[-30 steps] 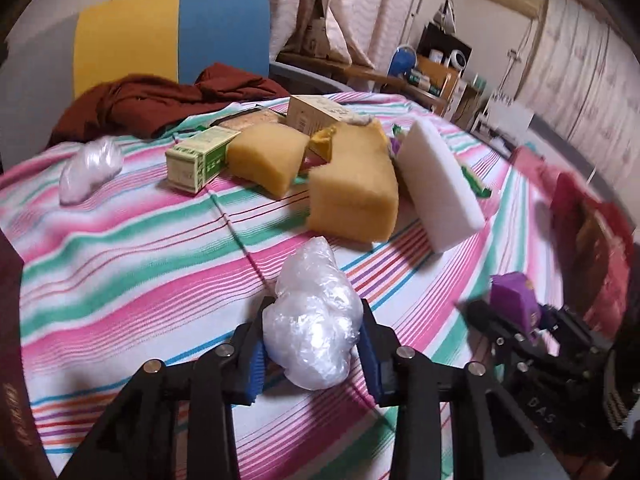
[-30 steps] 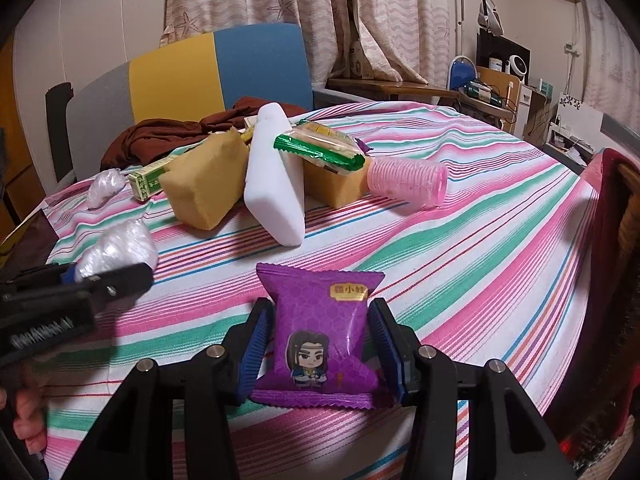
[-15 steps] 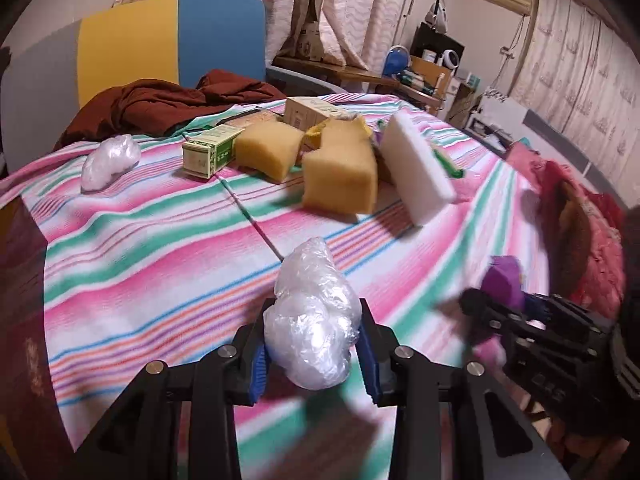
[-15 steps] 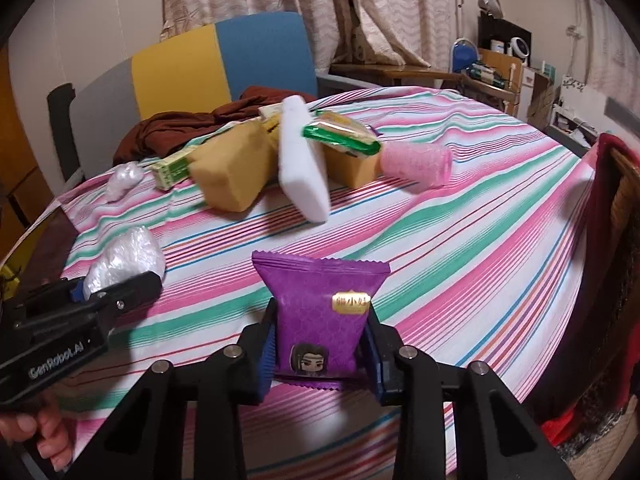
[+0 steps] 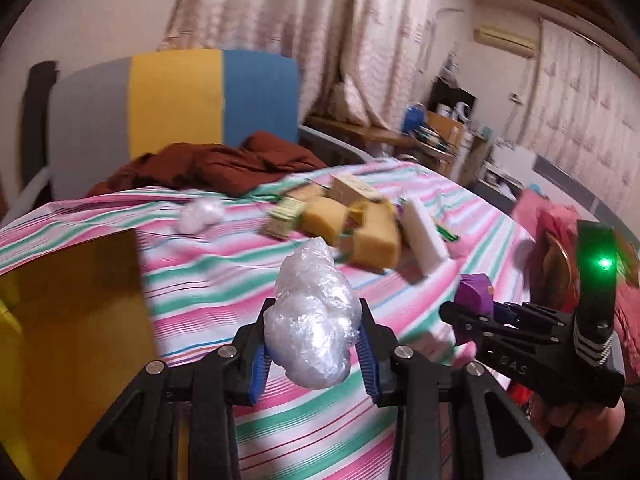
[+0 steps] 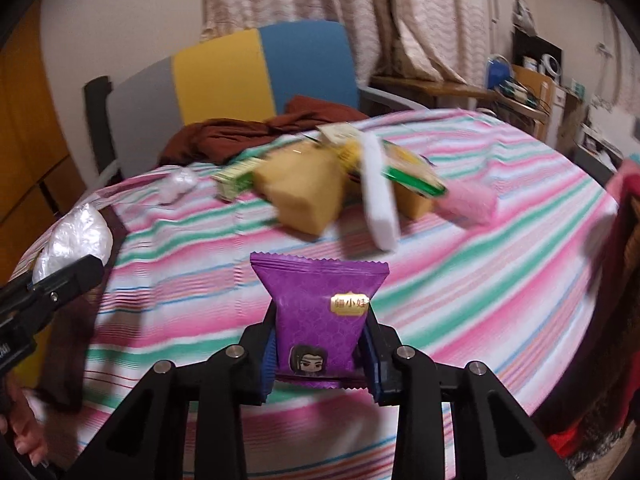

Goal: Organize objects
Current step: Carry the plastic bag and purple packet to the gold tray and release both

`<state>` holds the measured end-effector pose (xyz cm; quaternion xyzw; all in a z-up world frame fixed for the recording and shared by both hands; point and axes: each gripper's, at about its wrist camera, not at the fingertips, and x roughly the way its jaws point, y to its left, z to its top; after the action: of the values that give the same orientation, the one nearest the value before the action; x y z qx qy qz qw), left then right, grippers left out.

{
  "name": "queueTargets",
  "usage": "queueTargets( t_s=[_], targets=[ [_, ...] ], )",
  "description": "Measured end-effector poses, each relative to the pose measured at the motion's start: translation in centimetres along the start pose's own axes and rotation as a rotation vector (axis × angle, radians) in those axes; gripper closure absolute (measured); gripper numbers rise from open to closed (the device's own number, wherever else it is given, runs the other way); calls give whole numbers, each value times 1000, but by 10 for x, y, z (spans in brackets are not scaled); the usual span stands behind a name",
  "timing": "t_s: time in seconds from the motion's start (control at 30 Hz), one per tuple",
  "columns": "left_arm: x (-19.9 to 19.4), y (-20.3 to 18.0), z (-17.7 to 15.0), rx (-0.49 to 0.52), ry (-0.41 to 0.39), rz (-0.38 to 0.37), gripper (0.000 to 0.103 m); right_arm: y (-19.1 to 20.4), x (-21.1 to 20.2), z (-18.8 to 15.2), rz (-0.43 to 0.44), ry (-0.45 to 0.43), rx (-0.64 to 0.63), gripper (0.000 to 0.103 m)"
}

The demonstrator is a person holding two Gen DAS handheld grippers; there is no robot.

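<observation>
plastic wad (image 5: 312,316) | clamped between left jaws | purple packet (image 6: 320,316) | between right jaws

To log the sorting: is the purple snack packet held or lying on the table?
Held: the right tool pinches the purple snack packet above the striped table.

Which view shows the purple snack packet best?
The right wrist view: the purple snack packet sits centred between the right gripper pads, its front print readable. The left wrist view shows only a small purple corner poking from that gripper, off to the right.
</observation>
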<state>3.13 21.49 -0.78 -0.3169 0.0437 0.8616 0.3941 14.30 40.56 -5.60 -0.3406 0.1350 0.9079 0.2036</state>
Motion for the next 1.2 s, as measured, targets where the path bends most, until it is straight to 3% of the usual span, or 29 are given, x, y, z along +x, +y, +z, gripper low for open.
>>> queueTargets(
  t_s=[0.2,0.7,0.8,0.93,1.0,1.2],
  targets=[
    [-34,45,-14,-87,-32,120,66,54,-9,10,135,-10,-102,68],
    [-91,153,-62,-309,-17,363,66,209,-21,3,518,35,-395,66],
    [-94,164,-69,-315,0,398,65,231,-18,-3,533,65,-431,61],
    [-94,177,-76,-363,33,420,59,245,-17,-12,555,106,-441,41],
    [-93,185,-79,-404,48,427,50,242,-21,-13,563,95,-439,39],
    [-99,200,-86,-549,45,402,45,230,-18,-7,543,77,-391,34]
  ],
)
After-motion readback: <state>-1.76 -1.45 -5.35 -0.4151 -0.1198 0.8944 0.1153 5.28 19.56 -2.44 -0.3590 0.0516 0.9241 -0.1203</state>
